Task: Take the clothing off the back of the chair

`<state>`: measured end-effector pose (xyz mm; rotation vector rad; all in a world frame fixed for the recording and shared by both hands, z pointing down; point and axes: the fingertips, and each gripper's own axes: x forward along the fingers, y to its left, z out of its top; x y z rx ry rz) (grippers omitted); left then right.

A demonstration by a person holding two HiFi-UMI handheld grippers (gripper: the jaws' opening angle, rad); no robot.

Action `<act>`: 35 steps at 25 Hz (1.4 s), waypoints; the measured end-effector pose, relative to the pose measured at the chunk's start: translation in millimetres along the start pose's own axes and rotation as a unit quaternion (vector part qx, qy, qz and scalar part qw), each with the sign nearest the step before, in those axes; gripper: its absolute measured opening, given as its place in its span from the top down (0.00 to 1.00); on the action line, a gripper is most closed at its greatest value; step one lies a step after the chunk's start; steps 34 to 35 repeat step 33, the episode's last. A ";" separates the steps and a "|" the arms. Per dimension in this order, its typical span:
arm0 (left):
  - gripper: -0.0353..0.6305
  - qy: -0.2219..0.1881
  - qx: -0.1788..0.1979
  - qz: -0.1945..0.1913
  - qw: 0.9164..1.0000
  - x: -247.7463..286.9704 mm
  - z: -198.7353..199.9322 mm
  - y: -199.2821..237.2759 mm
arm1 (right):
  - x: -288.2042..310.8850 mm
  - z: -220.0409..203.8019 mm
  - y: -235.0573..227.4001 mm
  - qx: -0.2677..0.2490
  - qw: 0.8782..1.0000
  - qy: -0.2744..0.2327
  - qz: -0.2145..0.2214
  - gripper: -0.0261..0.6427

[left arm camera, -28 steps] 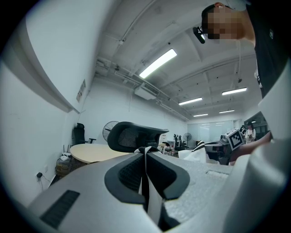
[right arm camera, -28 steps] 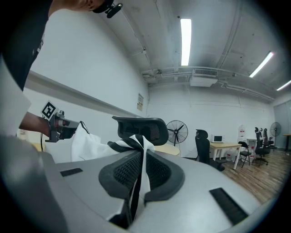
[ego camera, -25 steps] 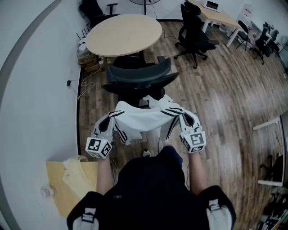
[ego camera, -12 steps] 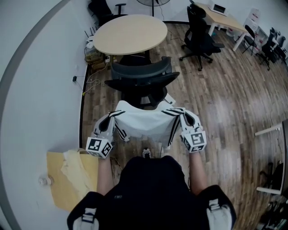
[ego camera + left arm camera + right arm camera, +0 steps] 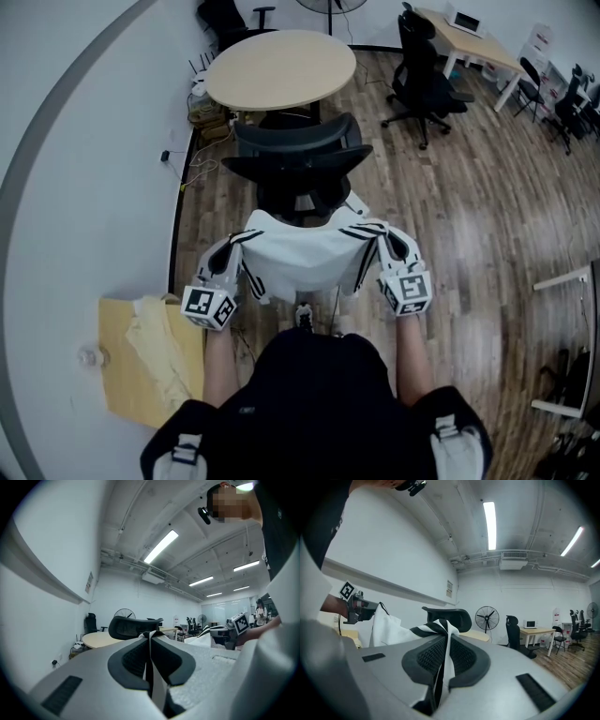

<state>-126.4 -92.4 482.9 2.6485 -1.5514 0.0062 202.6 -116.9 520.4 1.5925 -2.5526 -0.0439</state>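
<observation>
A white garment with black stripes (image 5: 305,251) hangs stretched between my two grippers, held in the air in front of the person and clear of the black office chair (image 5: 298,161). My left gripper (image 5: 228,258) is shut on the garment's left shoulder; cloth (image 5: 151,667) shows pinched between its pads. My right gripper (image 5: 390,246) is shut on the right shoulder, with striped cloth (image 5: 440,634) bunched between its jaws. The chair back (image 5: 131,626) stands bare beyond the jaws, and it shows again as the chair back (image 5: 450,615) in the right gripper view.
A round wooden table (image 5: 281,67) stands behind the chair. A white wall (image 5: 84,187) runs along the left. A cardboard box with crumpled paper (image 5: 150,347) sits on the floor at my left. More black chairs (image 5: 422,66) and a desk (image 5: 469,37) stand at the back right.
Both grippers, with the garment stretched between them, have drawn back from the chair; the gap between the cloth and the chair back has widened. The grip has not changed.
</observation>
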 end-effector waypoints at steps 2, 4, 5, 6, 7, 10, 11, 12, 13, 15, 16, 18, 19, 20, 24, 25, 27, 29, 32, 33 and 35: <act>0.93 0.001 0.000 0.005 1.000 -6.5 -1.9 -6.4 | -4.7 1.7 -1.3 -0.002 1.000 -0.005 0.007 0.95; 0.93 0.001 0.000 0.010 1.000 -12.6 -2.9 -12.9 | -9.8 1.8 -1.5 -0.002 1.000 -0.009 0.012 0.95; 0.93 0.001 0.000 0.013 1.000 -15.0 -2.7 -16.3 | -12.1 2.3 -1.4 -0.002 1.000 -0.011 0.014 0.95; 0.93 0.001 0.001 0.016 1.000 -17.1 -2.2 -19.6 | -14.2 2.9 -1.4 -0.002 1.000 -0.013 0.017 0.95; 0.93 0.001 0.001 0.019 1.000 -19.1 -1.8 -22.7 | -16.0 3.2 -1.5 -0.003 1.000 -0.014 0.021 0.95; 0.93 0.000 0.003 0.025 1.000 -25.2 -5.1 -29.4 | -21.0 1.4 -1.1 -0.005 1.000 -0.013 0.028 0.95; 0.93 -0.001 0.001 0.027 1.000 -27.7 -6.4 -31.3 | -22.9 0.4 -0.8 -0.005 0.999 -0.013 0.029 0.95; 0.93 -0.002 -0.002 0.029 1.000 -30.3 -7.0 -33.7 | -25.3 -0.1 -0.5 -0.006 0.999 -0.011 0.031 0.95; 0.93 -0.001 -0.003 0.031 1.000 -32.9 -6.9 -36.5 | -28.0 0.6 -0.1 -0.007 0.999 -0.008 0.032 0.95; 0.93 0.002 0.003 0.034 0.999 -37.3 -5.0 -42.8 | -33.8 4.6 0.1 -0.012 0.999 -0.003 0.035 0.95; 0.93 0.003 0.006 0.035 0.999 -39.1 -3.9 -46.1 | -36.8 5.0 -0.3 -0.014 0.999 -0.002 0.037 0.95; 0.93 0.000 0.007 0.040 0.999 -42.9 -3.6 -51.4 | -42.6 0.6 -0.2 -0.014 0.999 -0.003 0.045 0.95; 0.93 -0.001 0.006 0.043 0.999 -45.0 -4.6 -53.5 | -45.5 -3.3 0.8 -0.013 0.999 -0.003 0.049 0.95; 0.93 -0.002 0.004 0.046 0.999 -46.7 -6.3 -55.7 | -48.5 -7.5 1.9 -0.012 0.999 -0.001 0.052 0.95; 0.93 0.003 -0.003 0.053 0.999 -57.7 -16.4 -60.8 | -59.1 -19.9 7.9 -0.012 0.998 0.009 0.058 0.95; 0.93 0.003 -0.004 0.056 0.998 -60.7 -16.8 -60.7 | -61.0 -19.5 10.3 -0.013 0.998 0.008 0.061 0.95; 0.93 0.000 -0.007 0.060 0.998 -63.7 -16.8 -61.8 | -64.8 -16.8 12.6 -0.016 0.998 0.003 0.066 0.95; 0.93 -0.002 -0.007 0.057 0.998 -62.8 -17.7 -64.6 | -67.0 -17.5 12.3 -0.015 0.998 -0.001 0.065 0.95; 0.93 0.000 0.002 0.053 0.999 -61.2 -17.7 -64.7 | -65.5 -21.4 13.5 -0.013 0.998 -0.003 0.063 0.95; 0.93 0.001 0.005 0.051 0.999 -61.0 -17.5 -64.1 | -64.9 -22.6 14.1 -0.011 0.998 -0.002 0.063 0.95; 0.93 0.001 0.005 0.051 0.999 -61.0 -17.5 -64.1 | -64.9 -22.6 14.1 -0.011 0.998 -0.002 0.063 0.95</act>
